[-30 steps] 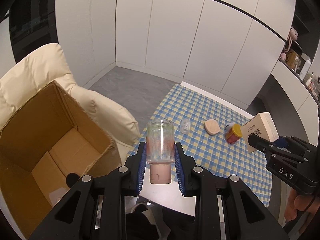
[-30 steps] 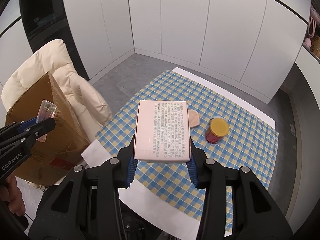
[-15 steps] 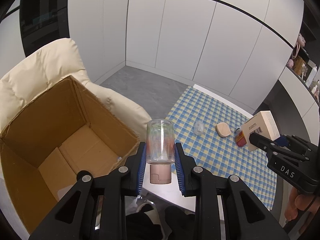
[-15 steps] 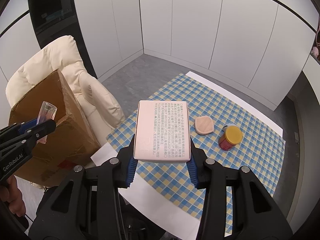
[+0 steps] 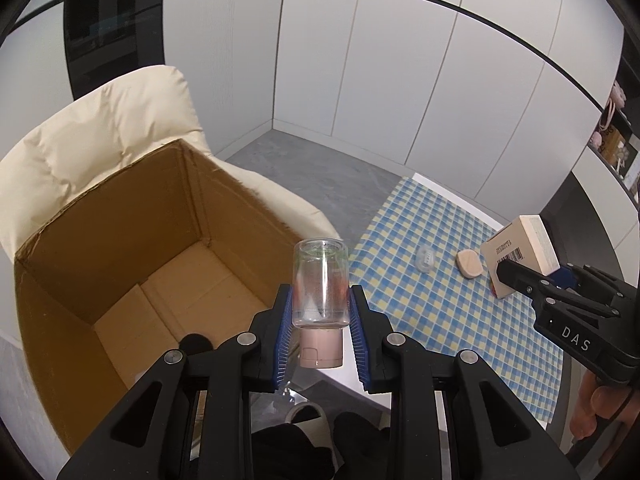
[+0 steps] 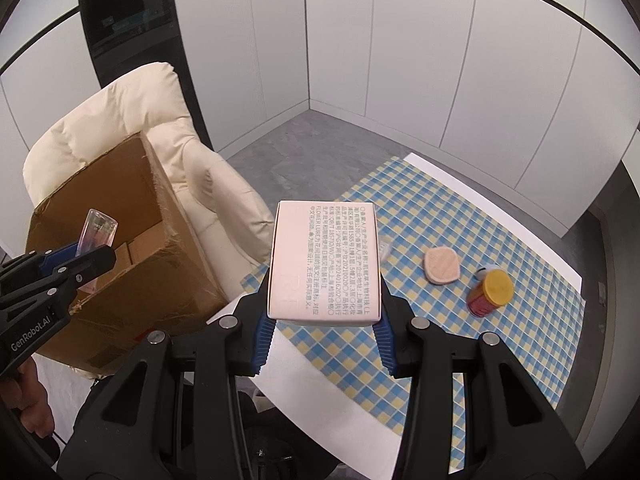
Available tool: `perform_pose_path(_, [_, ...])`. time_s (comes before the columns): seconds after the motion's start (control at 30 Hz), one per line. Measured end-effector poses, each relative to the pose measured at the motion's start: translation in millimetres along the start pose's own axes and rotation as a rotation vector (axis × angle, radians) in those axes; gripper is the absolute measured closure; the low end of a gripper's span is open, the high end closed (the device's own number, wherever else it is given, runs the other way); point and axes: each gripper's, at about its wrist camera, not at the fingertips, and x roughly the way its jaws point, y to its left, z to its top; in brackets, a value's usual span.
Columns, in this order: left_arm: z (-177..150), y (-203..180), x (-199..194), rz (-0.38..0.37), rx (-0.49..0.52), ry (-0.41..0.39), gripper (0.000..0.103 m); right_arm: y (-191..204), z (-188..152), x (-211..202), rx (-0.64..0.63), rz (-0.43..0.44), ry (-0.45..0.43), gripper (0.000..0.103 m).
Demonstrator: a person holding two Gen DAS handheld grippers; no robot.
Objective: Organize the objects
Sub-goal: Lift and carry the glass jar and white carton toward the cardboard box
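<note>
The left gripper (image 5: 320, 336) is swinging further over the box (image 5: 120, 264), fingers clamping the bottle (image 5: 320, 284) — lower it inside the walls before releasing. The right gripper (image 6: 322, 328) is holding the carton (image 6: 324, 264) above the table (image 6: 500, 332) — keep it clear.

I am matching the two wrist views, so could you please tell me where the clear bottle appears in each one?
Left wrist view: the clear bottle sits at centre, clamped cap-down in the left gripper, just right of the cardboard box.
Right wrist view: the bottle shows at far left, in front of the box opening.
Shared landmark: the cardboard box on the cream chair.
</note>
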Motion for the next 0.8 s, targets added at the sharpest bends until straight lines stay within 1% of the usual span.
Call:
perform_pose_path(0.2, [-3.0, 15.7, -3.5, 0.024, -0.025, 0.000, 0.076, 22.4, 4.7, 5.1, -0.031, 0.020, -0.001, 0.059])
perform_pose_path(0.63, [-10.3, 50.9, -10.6, 0.070, -0.076, -0.001, 0.076, 58.2, 13.9, 12.8, -0.081, 0.065, -0.002, 0.059])
perform_pose_path(0.8, [-13.4, 70.1, -11.0, 0.089, -0.104, -0.001, 0.076, 79.5, 18.8, 18.9, -0.110, 0.084, 0.001, 0.059])
